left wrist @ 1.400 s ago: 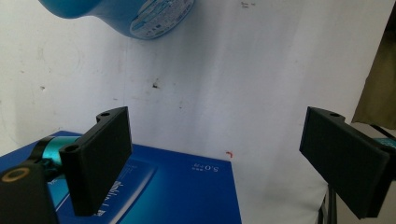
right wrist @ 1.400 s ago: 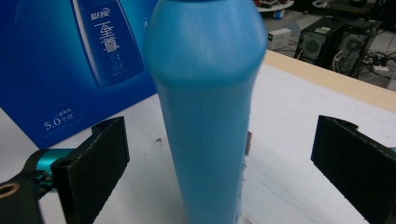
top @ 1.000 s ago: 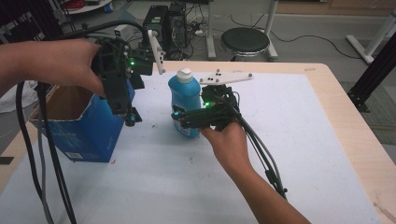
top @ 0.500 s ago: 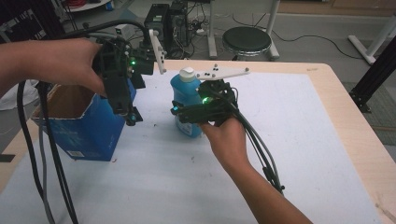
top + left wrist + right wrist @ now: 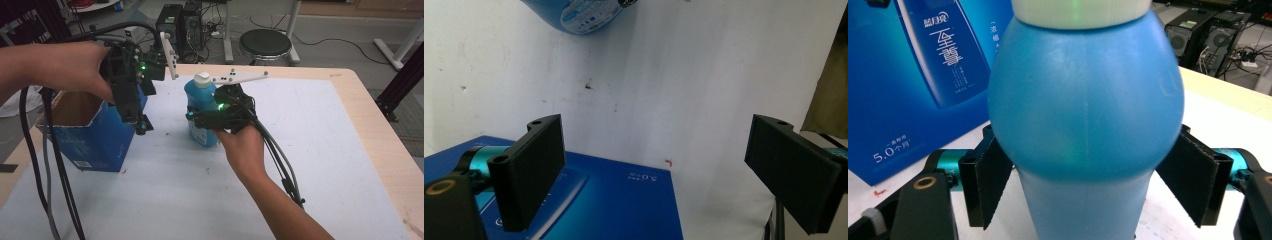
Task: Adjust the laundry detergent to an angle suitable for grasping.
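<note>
The right gripper [image 5: 192,119] clamps the blue bottle [image 5: 201,102] around its body, both pads against its sides, and holds it upright near the middle of the tabletop [image 5: 350,130], toward the far edge. The left gripper [image 5: 140,125], jaws spread wide and holding nothing, hangs over the open blue box [image 5: 95,142] by the left edge

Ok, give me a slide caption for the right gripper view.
Right gripper clamps the blue bottle below its bulge, blue box behind.
</note>
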`<state>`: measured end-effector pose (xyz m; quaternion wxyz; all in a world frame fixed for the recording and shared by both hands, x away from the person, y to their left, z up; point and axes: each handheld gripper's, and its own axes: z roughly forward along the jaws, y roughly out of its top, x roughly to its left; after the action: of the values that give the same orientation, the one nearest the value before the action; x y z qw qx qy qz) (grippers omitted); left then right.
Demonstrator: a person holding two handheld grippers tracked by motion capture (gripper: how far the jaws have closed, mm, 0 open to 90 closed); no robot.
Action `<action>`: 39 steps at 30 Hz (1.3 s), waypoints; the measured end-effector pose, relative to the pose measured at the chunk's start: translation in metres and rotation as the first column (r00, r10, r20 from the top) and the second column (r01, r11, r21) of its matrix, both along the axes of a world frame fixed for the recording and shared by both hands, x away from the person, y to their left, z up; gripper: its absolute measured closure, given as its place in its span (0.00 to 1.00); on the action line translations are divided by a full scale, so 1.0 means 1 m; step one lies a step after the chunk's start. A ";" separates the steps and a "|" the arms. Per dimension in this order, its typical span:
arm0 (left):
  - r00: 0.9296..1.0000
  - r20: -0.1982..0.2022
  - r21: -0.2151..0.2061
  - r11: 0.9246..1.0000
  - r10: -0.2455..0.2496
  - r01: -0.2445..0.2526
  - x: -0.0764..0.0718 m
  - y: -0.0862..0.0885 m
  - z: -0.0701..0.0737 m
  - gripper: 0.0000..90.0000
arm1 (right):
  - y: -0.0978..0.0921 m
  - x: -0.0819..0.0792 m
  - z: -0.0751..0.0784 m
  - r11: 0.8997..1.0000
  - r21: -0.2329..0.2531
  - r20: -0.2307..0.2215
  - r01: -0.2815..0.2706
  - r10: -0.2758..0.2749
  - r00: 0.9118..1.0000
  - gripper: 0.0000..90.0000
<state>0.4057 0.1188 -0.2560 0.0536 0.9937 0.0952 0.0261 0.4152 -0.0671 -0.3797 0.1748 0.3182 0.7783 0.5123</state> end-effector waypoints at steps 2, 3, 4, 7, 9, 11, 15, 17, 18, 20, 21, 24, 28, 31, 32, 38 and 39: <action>1.000 0.000 0.000 1.000 0.000 0.000 0.000 0.000 0.000 0.10 | 0.001 0.000 0.000 1.000 0.002 -0.002 0.002 -0.002 1.000 0.27; 1.000 0.000 0.001 1.000 -0.002 0.002 0.000 0.000 0.000 0.10 | 0.001 0.000 0.000 1.000 -0.002 0.001 0.000 0.000 1.000 0.27; 1.000 -0.001 0.000 1.000 0.000 0.000 0.000 0.000 0.000 0.10 | 0.002 0.000 0.000 1.000 -0.006 0.004 0.004 -0.004 1.000 0.27; 1.000 0.000 0.002 1.000 -0.004 0.004 0.000 0.000 0.000 0.10 | 0.003 0.000 0.000 1.000 -0.010 0.006 0.005 -0.005 1.000 0.28; 1.000 -0.002 0.001 1.000 0.000 0.000 0.000 0.001 -0.001 0.10 | 0.003 0.001 0.000 1.000 -0.011 -0.001 0.008 -0.008 1.000 0.31; 1.000 -0.002 0.001 1.000 0.000 0.000 0.000 0.001 -0.001 0.10 | 0.003 0.001 0.000 1.000 -0.011 0.000 0.006 -0.006 1.000 0.32; 1.000 -0.001 -0.003 1.000 0.002 -0.002 0.000 0.002 -0.001 0.10 | 0.002 0.002 0.001 1.000 -0.010 0.000 0.005 -0.005 1.000 0.36; 1.000 0.000 -0.002 1.000 0.003 -0.003 0.000 0.002 -0.001 0.10 | 0.002 0.003 0.001 1.000 -0.011 0.000 0.005 -0.005 1.000 0.39; 1.000 -0.002 -0.002 1.000 0.002 -0.002 0.000 0.002 -0.002 0.10 | 0.002 0.003 0.001 1.000 -0.010 -0.003 0.005 -0.005 1.000 0.39; 1.000 -0.003 -0.001 1.000 0.001 -0.001 0.001 0.002 -0.003 0.10 | 0.002 0.003 0.001 1.000 -0.011 -0.002 0.003 -0.003 1.000 0.41; 1.000 -0.006 -0.001 1.000 0.000 0.000 0.001 0.002 -0.003 0.10 | 0.003 0.002 0.001 1.000 -0.013 0.001 -0.003 0.003 1.000 0.45; 1.000 -0.007 0.000 1.000 0.000 0.000 0.001 0.003 -0.003 0.10 | 0.004 0.001 0.001 1.000 -0.020 0.016 -0.005 0.005 1.000 0.47; 1.000 -0.005 -0.003 1.000 0.002 -0.002 0.001 0.004 -0.003 0.10 | 0.005 0.000 0.002 1.000 -0.026 0.023 0.001 0.000 1.000 0.48; 1.000 -0.006 -0.004 1.000 0.004 -0.004 0.001 0.004 -0.004 0.10 | 0.005 -0.001 0.003 0.999 -0.038 0.027 -0.005 0.006 1.000 0.49; 1.000 -0.006 -0.005 1.000 0.004 -0.004 0.001 0.004 -0.004 0.10 | 0.004 0.000 0.003 0.999 -0.032 0.025 -0.004 0.005 1.000 0.49; 1.000 -0.001 -0.010 1.000 0.007 -0.007 0.000 0.005 -0.003 0.10 | -0.001 0.001 0.008 0.999 -0.033 0.010 -0.026 0.026 1.000 0.50; 1.000 -0.001 -0.010 1.000 0.007 -0.007 0.000 0.005 -0.003 0.10 | -0.001 0.001 0.008 0.999 -0.033 0.010 -0.026 0.026 1.000 0.50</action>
<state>0.4057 0.1239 -0.2590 0.0585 0.9931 0.0988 0.0251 0.4162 -0.0684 -0.3717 0.1773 0.3026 0.7899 0.5031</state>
